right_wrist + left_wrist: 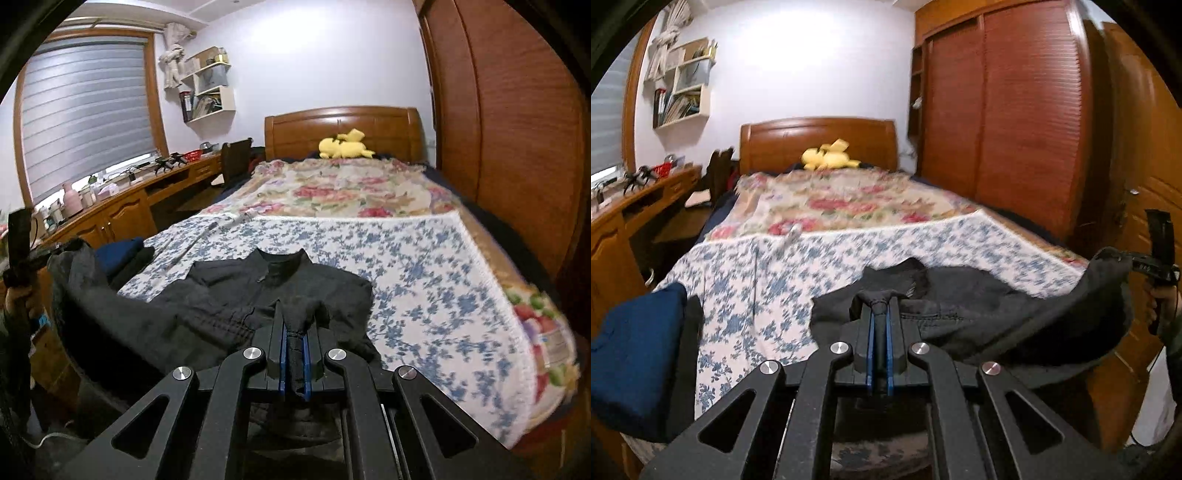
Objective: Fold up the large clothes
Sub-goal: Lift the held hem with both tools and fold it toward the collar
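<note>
A black jacket lies on the blue-flowered sheet at the foot of the bed, collar toward the headboard. My right gripper is shut on a bunched fold of its lower edge. My left gripper is shut on another pinch of the black jacket, whose hem stretches right to the other gripper, held by a hand. In the right wrist view the left gripper shows at the far left, with the cloth hanging from it.
Folded dark blue clothes sit at the bed's near left corner. A yellow plush toy lies by the headboard. A wooden desk runs along the left, a louvred wardrobe along the right.
</note>
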`<control>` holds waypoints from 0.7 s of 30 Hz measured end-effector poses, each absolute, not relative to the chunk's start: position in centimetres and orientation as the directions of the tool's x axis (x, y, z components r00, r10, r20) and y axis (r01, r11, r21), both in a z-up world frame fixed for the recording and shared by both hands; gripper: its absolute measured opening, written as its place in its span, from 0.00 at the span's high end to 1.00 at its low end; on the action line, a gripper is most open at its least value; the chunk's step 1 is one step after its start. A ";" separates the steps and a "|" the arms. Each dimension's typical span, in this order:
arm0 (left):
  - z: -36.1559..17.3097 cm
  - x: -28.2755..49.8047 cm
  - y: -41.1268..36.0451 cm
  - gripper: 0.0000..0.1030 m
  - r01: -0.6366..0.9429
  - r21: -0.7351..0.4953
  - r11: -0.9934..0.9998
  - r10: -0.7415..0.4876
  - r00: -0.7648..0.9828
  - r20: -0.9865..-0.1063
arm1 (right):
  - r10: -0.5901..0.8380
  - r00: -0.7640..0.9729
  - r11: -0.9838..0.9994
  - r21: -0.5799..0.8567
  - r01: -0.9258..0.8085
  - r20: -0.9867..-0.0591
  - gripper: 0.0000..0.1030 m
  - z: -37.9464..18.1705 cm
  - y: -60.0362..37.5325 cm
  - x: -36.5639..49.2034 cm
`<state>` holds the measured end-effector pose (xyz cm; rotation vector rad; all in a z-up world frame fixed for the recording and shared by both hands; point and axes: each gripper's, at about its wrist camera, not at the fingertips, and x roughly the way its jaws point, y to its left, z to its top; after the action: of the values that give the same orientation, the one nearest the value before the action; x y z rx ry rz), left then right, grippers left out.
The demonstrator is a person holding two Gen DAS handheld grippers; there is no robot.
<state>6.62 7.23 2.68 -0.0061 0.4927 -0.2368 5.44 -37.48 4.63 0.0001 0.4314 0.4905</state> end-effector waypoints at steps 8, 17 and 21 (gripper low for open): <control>-2.1 11.3 8.6 0.95 0.151 -0.064 0.986 -0.162 0.841 -0.516 | 0.429 0.795 0.899 0.113 -0.424 -0.428 0.94 2.0 -34.4 14.9; -2.9 19.3 9.2 0.95 0.111 -0.032 0.993 -0.111 0.836 -0.537 | 0.389 0.787 0.911 0.072 -0.407 -0.478 0.94 0.9 -29.5 25.7; -2.9 23.6 9.0 0.95 0.085 0.006 0.996 -0.069 0.846 -0.529 | 0.360 0.807 0.925 0.064 -0.375 -0.468 0.94 1.6 -28.2 31.0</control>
<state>23.65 8.99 -2.86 0.0292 0.5572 -0.0813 30.99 -28.17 1.55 -0.0317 0.4939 0.3932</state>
